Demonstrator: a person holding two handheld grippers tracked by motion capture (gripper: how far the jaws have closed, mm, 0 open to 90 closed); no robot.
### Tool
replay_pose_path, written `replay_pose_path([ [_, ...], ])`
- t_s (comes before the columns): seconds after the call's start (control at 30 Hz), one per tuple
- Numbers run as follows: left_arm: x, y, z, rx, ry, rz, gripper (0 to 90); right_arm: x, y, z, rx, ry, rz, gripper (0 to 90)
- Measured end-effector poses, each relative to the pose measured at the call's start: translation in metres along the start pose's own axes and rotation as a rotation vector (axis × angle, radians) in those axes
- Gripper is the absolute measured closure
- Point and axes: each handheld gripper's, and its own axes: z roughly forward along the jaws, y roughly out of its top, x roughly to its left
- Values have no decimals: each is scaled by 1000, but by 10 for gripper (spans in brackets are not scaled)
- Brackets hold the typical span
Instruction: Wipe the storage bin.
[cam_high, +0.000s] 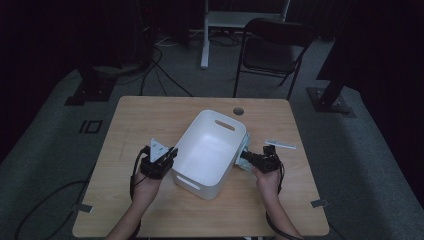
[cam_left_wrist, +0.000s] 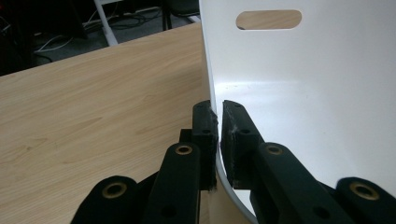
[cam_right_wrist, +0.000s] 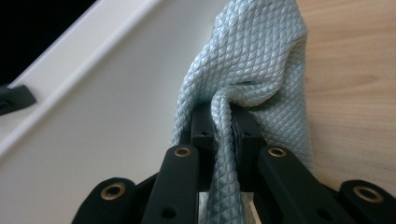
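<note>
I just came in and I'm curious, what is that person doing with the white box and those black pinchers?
A person sits at a wooden table with a pincher tool in each hand. The left gripper is clamped on the wall of the white bin, one jaw inside and one outside, holding it steady. The right gripper pinches a light blue cloth against the outside of the bin's other wall. It looks like the bin is being wiped. The bin looks empty.
</note>
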Motion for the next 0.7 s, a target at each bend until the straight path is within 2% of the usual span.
replay_pose_path([
  [0.33, 0, 0, 0, -2, 0, -6, 844, -12, -9, 12, 47, -26, 27, 825],
  [0.57, 0, 0, 0, -4, 1, -9, 843, -23, -18, 25, 100, -58, 46, 825],
  [0.7, 0, 0, 0, -4, -1, -9, 842, -22, -18, 24, 108, -61, 50, 826],
])
